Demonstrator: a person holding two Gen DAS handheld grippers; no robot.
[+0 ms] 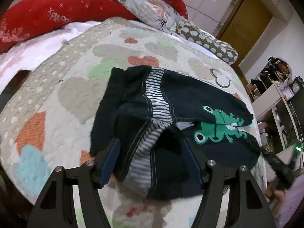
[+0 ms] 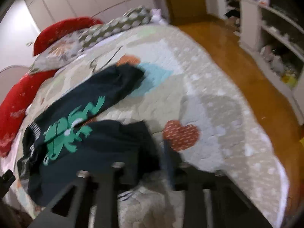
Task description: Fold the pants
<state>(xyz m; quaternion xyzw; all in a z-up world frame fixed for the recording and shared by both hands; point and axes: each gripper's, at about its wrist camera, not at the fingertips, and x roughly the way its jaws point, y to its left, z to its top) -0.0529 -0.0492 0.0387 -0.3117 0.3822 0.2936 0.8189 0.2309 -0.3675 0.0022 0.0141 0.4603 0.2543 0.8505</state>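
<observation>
Small dark navy pants with a striped waistband and a green frog print lie on the quilted bedspread. My left gripper is open, its blue-padded fingers either side of the waistband end, which lies between them. In the blurred right wrist view the pants lie spread with both legs pointing away. My right gripper sits at the hem of the nearer leg, with dark fabric between its fingers; the blur hides whether it grips.
Red pillows, a floral pillow and a spotted bolster lie at the head of the bed. A wooden floor and white shelving lie beyond the bed's right edge. A door stands behind.
</observation>
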